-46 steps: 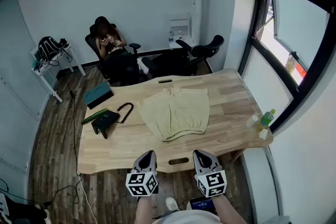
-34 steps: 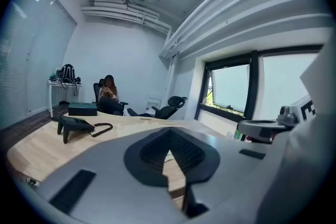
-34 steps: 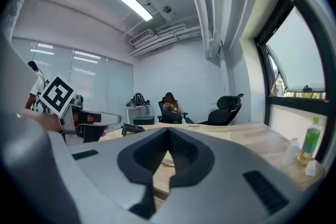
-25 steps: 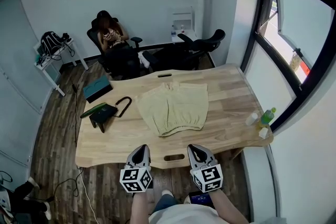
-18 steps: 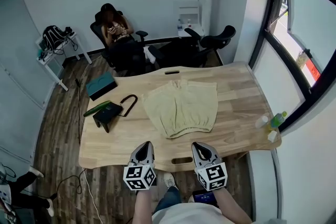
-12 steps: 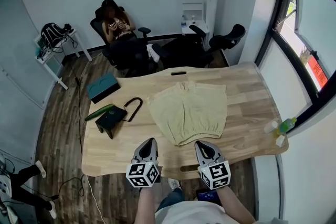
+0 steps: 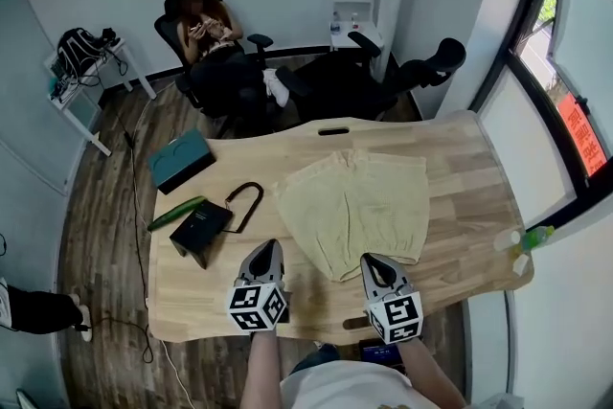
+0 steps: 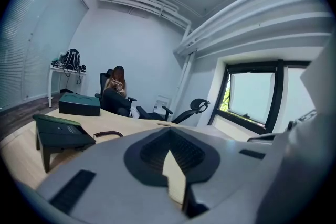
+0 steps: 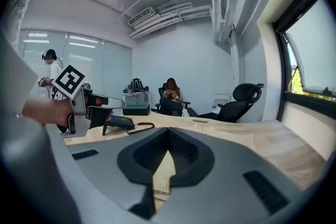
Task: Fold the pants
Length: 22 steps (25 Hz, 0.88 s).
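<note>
Beige pants (image 7: pixel 356 209) lie flat on the wooden table (image 7: pixel 460 177), right of its middle. In the head view both grippers hover over the table's near edge, short of the pants' near hem. My left gripper (image 7: pixel 270 248) is shut with nothing in it, near the hem's left corner. My right gripper (image 7: pixel 368 261) is shut and empty, just before the hem's middle. In the left gripper view the jaws (image 8: pixel 169 132) meet at the tips. The right gripper view shows its jaws (image 9: pixel 168 135) together and the pants (image 9: pixel 220 131) beyond them.
A black stand (image 7: pixel 200 230) with a looped cable, a green object (image 7: pixel 175 212) and a teal box (image 7: pixel 180 160) sit on the table's left part. Bottles (image 7: pixel 525 239) stand at its right edge. Office chairs (image 7: pixel 421 72) and a seated person (image 7: pixel 206 22) are behind the table.
Both grippers have moved forward from in front of the table to over its near edge, closer to the pants. Their jaws stay shut. The pants have not moved.
</note>
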### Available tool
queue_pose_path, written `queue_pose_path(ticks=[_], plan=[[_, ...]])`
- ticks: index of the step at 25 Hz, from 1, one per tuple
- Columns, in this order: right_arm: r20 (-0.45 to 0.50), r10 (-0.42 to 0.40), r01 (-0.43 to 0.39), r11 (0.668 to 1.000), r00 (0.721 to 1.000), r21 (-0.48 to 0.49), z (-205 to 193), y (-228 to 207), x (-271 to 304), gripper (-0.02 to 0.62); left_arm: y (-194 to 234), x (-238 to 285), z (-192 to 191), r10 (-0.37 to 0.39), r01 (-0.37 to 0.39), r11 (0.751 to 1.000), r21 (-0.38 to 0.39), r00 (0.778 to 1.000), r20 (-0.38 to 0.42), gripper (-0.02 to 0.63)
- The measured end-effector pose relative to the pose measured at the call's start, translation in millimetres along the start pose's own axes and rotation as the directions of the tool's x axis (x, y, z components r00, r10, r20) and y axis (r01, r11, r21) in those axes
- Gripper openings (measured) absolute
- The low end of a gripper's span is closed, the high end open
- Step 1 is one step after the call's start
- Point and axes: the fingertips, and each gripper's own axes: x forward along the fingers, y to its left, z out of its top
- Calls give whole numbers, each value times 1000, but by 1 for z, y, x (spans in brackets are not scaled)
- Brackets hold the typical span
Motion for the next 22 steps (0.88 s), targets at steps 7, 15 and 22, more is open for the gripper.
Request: queue_pose_path(ticks=[7, 15, 22], plan=[[-12, -40, 40, 999, 999, 28, -10, -9, 22, 6, 8, 31, -6, -50, 51, 999, 15, 998, -47, 6], [-22, -41, 41, 999, 999, 5, -17, -6, 31, 6, 3, 53, -11, -76, 79, 996, 38, 994, -79, 6], [-43, -12, 13, 1000, 999, 14, -23, -9, 33, 6, 11, 61, -26, -42, 41, 999, -8, 994, -96, 6]])
